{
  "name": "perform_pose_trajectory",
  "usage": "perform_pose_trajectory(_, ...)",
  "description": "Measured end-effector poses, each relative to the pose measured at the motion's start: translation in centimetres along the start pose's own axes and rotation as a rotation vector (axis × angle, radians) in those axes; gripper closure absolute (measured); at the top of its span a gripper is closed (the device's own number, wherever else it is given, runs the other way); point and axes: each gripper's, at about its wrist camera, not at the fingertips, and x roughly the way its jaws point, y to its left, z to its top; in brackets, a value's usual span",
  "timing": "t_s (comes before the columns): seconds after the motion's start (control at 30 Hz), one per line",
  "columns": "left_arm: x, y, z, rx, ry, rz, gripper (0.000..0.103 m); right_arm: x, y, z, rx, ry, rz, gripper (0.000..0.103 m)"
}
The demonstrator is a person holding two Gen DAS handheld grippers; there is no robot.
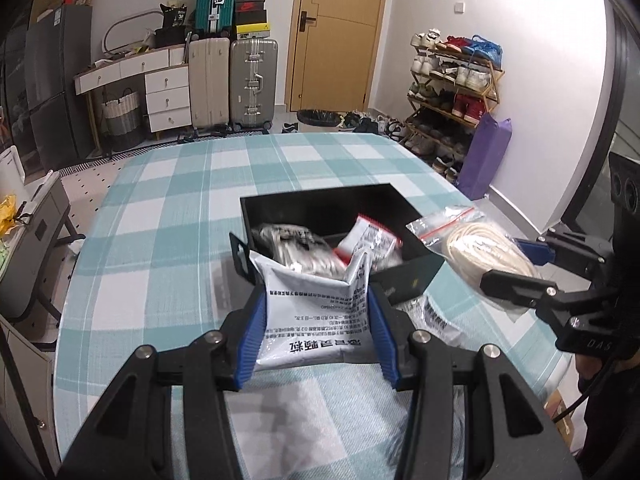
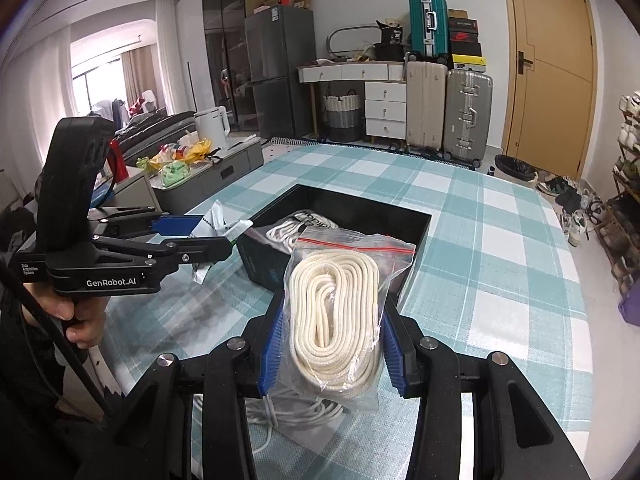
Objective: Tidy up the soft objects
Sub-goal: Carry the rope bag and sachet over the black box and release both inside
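A black open box [image 1: 404, 204] [image 2: 416, 220] sits on the checked tablecloth and holds a grey bagged item [image 1: 298, 246] and a red-and-white packet [image 1: 370, 236]. My left gripper [image 1: 318, 328] is shut on a white printed pouch [image 1: 316, 316] and holds it just in front of the box's near wall. My right gripper [image 2: 332, 344] is shut on a clear zip bag of cream rope [image 2: 334, 304], also seen in the left wrist view [image 1: 480, 248], lifted at the box's near right corner. A white cable [image 2: 288, 412] lies under the right gripper.
The table with the teal checked cloth [image 1: 192, 200] [image 2: 480, 240] ends in rounded edges. Another white pouch [image 1: 440, 316] lies beside the box. Suitcases [image 1: 252, 80], a drawer unit [image 1: 166, 96], a shoe rack [image 1: 452, 92] and a low cabinet [image 2: 216, 172] stand around.
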Motion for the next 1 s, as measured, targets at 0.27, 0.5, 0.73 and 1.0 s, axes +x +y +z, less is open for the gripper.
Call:
perform_pose_trajectory(0.27,0.7,-0.3,1.6,-0.001,-0.016,-0.011,0.055,0.3,-0.4,1.1,0.022,0.001,-0.021,0.060)
perform_pose_trajectory(0.5,1.3,-0.2,2.9,-0.001,-0.025,-0.021,0.055,0.6,-0.8,2.2,0.027,0.001,-0.036,0.060)
perform_pose_trajectory(0.73,2.1,-0.2,3.6,0.006,-0.018,-0.027,0.055,1.6,-1.3,3.1,0.019,0.017,-0.045,0.060)
perform_pose_trajectory(1.0,3.8,0.1,4.4,0.005,0.006,-0.034,0.055,3.4,-1.3,4.0,0.009,0.059,-0.049,0.060)
